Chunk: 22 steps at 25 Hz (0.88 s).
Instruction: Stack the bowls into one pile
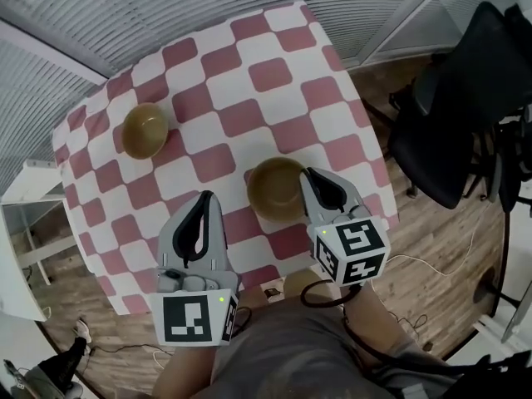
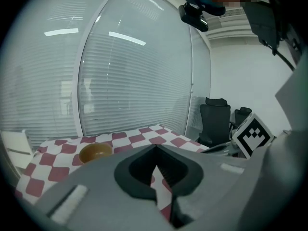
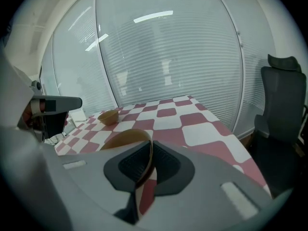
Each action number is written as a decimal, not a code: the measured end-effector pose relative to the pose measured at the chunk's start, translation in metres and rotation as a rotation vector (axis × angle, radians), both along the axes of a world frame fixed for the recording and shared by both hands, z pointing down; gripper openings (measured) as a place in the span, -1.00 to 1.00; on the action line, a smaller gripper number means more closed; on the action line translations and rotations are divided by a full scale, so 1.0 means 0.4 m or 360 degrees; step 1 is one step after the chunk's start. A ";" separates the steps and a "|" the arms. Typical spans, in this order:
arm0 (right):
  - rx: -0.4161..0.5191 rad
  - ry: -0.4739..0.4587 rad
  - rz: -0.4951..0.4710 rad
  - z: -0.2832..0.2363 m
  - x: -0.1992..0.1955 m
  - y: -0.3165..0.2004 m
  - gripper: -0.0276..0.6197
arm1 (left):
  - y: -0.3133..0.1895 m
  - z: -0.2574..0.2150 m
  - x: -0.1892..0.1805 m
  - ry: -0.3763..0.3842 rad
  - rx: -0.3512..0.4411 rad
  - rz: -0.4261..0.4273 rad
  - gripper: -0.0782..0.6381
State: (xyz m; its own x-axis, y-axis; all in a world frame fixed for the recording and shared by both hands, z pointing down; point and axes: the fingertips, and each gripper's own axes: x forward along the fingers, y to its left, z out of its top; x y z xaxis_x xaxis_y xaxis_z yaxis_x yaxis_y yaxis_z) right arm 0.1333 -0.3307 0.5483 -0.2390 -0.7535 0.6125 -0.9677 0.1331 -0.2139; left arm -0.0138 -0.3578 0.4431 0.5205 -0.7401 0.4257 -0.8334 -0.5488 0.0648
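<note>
So there are two bowls on the checkered table (image 1: 266, 73) and they need to end up as one pile. The near bowl (image 1: 274, 191) is by the front edge, right in front of me. The far bowl (image 1: 144, 130) sits well apart, toward the back left corner. Since the far one is the target, it makes sense to carry the near one over to it.

The right gripper (image 1: 316, 183) is on the near bowl's right-hand rim. In its own view the jaws are nearly together with the thin bowl wall pinched between the pads, one pad inside and one outside. Grabbing by the rim seems like the only real option with a wide bowl and narrow jaws. It also leaves the bottom free to drop into the other bowl. I can't tell whether the bowl is resting on the cloth or just off it.

The left gripper (image 1: 206, 198) is over the cloth just left of the near bowl, not touching it. Its jaws are closed with nothing in them, and only tablecloth shows through the slit. My guess is it's just parked there as backup, maybe to steady the far bowl later.
</note>
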 end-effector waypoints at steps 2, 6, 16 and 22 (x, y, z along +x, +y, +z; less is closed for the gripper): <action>0.0014 0.0043 -0.0026 -0.001 -0.004 0.000 -0.77 | 0.003 0.010 -0.001 0.0002 -0.0012 -0.0006 -0.78; 0.0046 0.0112 -0.0059 -0.008 -0.008 0.003 -0.70 | 0.007 0.009 0.000 0.0005 -0.0013 -0.0009 -0.78; 0.0264 0.0113 -0.0083 -0.136 -0.005 -0.051 -0.73 | -0.003 -0.087 -0.007 0.0028 0.0148 -0.0058 -0.78; 0.0392 0.0108 -0.0133 -0.270 -0.037 -0.046 -0.81 | 0.042 -0.202 -0.040 0.0026 0.0252 -0.0108 -0.78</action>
